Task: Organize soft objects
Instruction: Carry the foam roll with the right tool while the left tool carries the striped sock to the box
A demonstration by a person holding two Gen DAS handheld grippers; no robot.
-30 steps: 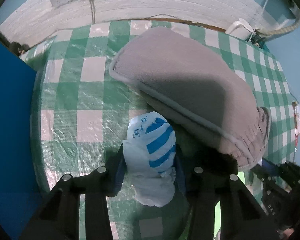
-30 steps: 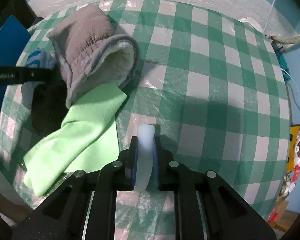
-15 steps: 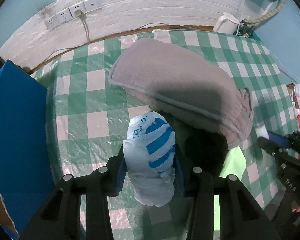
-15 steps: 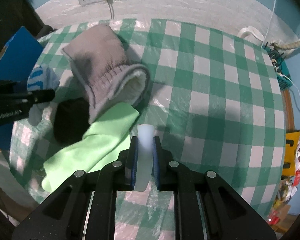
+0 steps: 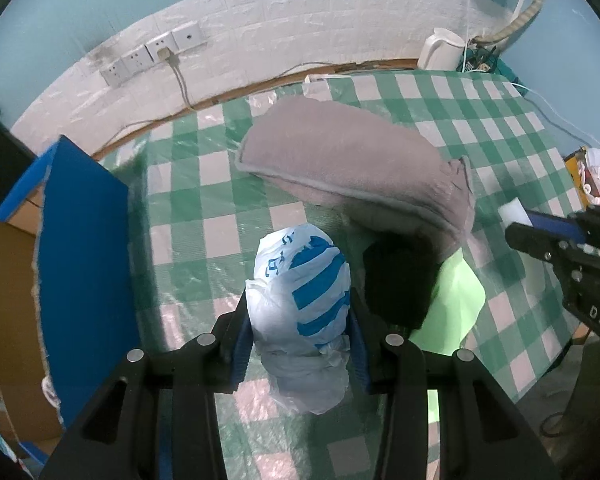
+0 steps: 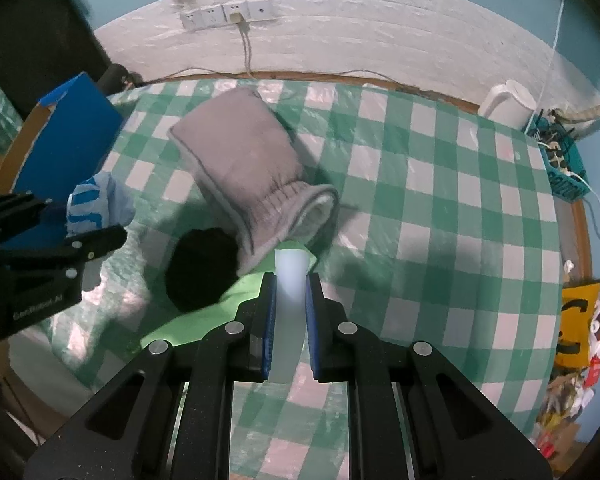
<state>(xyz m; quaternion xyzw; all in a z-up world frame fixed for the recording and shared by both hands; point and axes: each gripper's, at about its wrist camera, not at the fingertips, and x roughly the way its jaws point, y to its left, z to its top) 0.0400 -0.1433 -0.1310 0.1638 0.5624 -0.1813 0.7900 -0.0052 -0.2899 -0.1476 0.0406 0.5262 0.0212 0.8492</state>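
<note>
My left gripper (image 5: 300,312) is shut on a white plastic bag with blue stripes (image 5: 300,280) and holds it above the table, near the blue cardboard box (image 5: 80,240). My right gripper (image 6: 291,292) is shut on a white foam block (image 6: 290,280), held above the table. It also shows in the left wrist view (image 5: 514,212). On the green checked tablecloth (image 6: 440,200) lie a grey fleece slipper-like cover (image 6: 244,168), a black soft lump (image 6: 200,272) and a light green cloth (image 6: 188,324). The left gripper and bag show in the right wrist view (image 6: 92,208).
The blue box (image 6: 60,136) stands open at the table's left edge. A white kettle (image 6: 508,104) and a teal basket of cables (image 6: 560,160) stand at the back right. Wall sockets with a cord (image 6: 228,16) are behind the table.
Both grippers have risen and pulled back from the table, each still holding its object. The blue box has come further into both views.
</note>
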